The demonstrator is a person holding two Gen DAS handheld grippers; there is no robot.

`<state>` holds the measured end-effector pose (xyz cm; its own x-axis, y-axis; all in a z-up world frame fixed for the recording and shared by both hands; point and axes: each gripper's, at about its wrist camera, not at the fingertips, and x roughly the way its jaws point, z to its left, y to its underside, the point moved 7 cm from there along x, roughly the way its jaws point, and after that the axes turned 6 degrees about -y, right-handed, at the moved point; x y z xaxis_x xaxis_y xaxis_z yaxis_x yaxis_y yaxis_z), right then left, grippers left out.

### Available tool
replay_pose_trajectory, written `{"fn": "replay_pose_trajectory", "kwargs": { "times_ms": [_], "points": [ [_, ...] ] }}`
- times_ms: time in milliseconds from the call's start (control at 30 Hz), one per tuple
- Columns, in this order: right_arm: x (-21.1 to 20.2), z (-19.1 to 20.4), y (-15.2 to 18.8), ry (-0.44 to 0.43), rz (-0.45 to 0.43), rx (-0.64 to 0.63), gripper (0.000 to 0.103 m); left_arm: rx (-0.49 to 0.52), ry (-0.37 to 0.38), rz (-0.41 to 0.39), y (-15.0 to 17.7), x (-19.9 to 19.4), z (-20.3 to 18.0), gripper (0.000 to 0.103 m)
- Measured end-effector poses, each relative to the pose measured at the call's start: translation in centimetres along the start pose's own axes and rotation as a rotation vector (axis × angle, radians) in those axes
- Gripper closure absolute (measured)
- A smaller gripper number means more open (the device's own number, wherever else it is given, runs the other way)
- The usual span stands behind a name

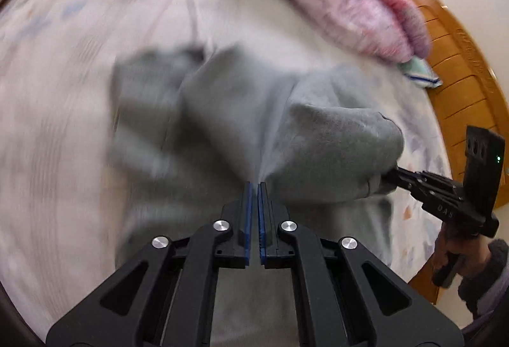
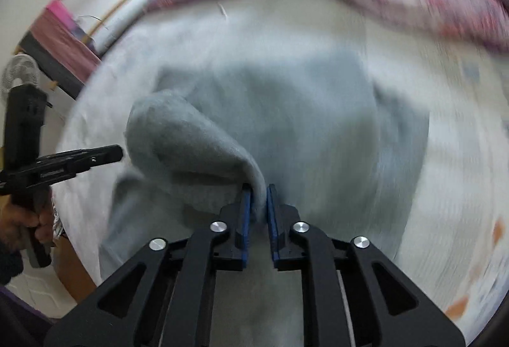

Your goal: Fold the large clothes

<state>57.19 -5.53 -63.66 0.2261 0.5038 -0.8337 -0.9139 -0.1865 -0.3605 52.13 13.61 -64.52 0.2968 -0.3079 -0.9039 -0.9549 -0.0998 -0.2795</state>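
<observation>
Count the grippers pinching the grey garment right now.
2. The left gripper is closed on the grey garment at its near edge; the right gripper clamps a raised fold of it. No other gripper shows, though blur hides detail.

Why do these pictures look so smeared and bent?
Left wrist view: the bedsheet and grey garment streak with motion blur, while the left hand-held gripper stays sharp. Right wrist view: same smear on the bedding, sharp right hand-held gripper. Both views curve at the edges from fisheye lenses; lighting is soft, without glare.
</observation>
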Motion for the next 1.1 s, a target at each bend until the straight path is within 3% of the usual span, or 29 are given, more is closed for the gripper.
{"fn": "replay_pose_trajectory", "kwargs": {
  "times_ms": [100,200,267,400,467,533,567,667,733,867,900,933,1033,1100],
  "points": [
    [0.3,-0.7,2.4,-0.021,0.047,0.11,0.086,-0.057,-0.003,0.024,1.6,-0.3,0.6,0.097],
    [-1.6,-0.6,2.7,-0.066,0.027,0.218,0.086,-0.156,0.058,-0.036,0.2,-2.7,0.2,0.087],
    [-3.6,-0.1,1.7,-0.082,-0.021,0.257,0.086,-0.165,0.083,-0.081,-1.3,-3.8,-0.8,0.073],
    [-4.6,0.4,-2.8,-0.1,-0.115,0.285,0.086,-0.114,0.133,-0.141,-5.1,-4.0,-4.8,0.064],
    [-2.5,0.0,-4.4,-0.113,-0.104,0.322,0.086,-0.079,0.135,-0.117,-6.2,-2.0,-6.9,0.064],
    [0.6,-0.8,-4.7,-0.128,-0.053,0.372,0.086,-0.049,0.141,-0.044,-6.0,1.1,-8.4,0.064],
    [1.8,-1.4,-4.3,-0.103,-0.022,0.392,0.086,-0.038,0.099,-0.002,-5.5,2.7,-8.6,0.064],
    [5.5,-2.4,-0.3,-0.063,0.107,0.491,0.089,0.007,-0.055,0.141,-1.3,7.2,-7.5,0.064],
    [6.9,-2.5,3.5,-0.039,0.183,0.541,0.091,-0.029,-0.092,0.236,2.0,9.0,-6.0,0.064],
    [7.3,-2.9,7.0,-0.062,0.162,0.652,0.1,-0.085,-0.099,0.25,4.7,9.7,-4.2,0.065],
    [7.3,-3.0,6.9,-0.062,0.16,0.651,0.101,-0.099,-0.093,0.252,4.6,9.5,-4.0,0.064],
    [7.5,-3.0,6.5,-0.06,0.17,0.643,0.101,-0.102,-0.106,0.261,4.7,9.4,-3.8,0.055],
    [6.8,-2.8,5.0,-0.069,0.2,0.625,0.099,-0.142,-0.061,0.259,4.2,8.4,-3.4,0.055],
    [5.3,-2.4,3.5,-0.078,0.18,0.609,0.094,-0.162,0.002,0.214,3.2,6.5,-3.4,0.055]
  ]
}}
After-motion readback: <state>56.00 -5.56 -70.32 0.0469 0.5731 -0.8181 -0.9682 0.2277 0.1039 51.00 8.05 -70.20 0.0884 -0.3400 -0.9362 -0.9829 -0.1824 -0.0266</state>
